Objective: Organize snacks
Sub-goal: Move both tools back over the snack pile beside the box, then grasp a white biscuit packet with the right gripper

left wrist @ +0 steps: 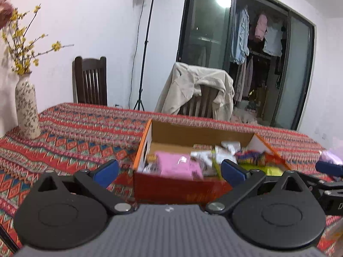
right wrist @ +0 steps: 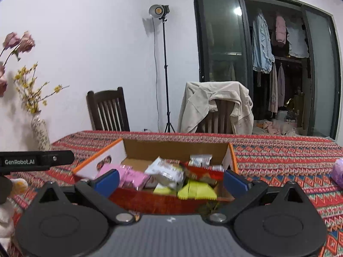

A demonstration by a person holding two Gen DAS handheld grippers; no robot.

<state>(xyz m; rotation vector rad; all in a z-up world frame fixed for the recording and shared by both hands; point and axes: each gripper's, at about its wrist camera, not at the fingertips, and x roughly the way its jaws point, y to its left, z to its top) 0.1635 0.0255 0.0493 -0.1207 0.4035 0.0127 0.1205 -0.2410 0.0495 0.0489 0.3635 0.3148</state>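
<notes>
We're hovering over the counter (left wrist: 70, 128) with its red patterned cloth, and the big risk sits dead centre: the open cardboard box (right wrist: 171, 147), already heaped with snacks, low in the middle of both views. Both grippers are close to its near wall, so a careless push forward could shove the box across the cloth or tip a packet over the rim. The left gripper (left wrist: 169, 170) has its jaws wide apart, nothing between them; the right gripper (right wrist: 171, 180) is spread just the same, also empty. At far left stands a tall vase (left wrist: 26, 109) of flowers, top-heavy by the look of it, and a wide left swing could topple it. Inside the box, the pink packet (left wrist: 179, 165) and the yellow packet (right wrist: 196, 189) are smeared by blur, so we can't read labels. A purple thing (right wrist: 338, 171) at the right edge is cut off; we can't say what it is.
</notes>
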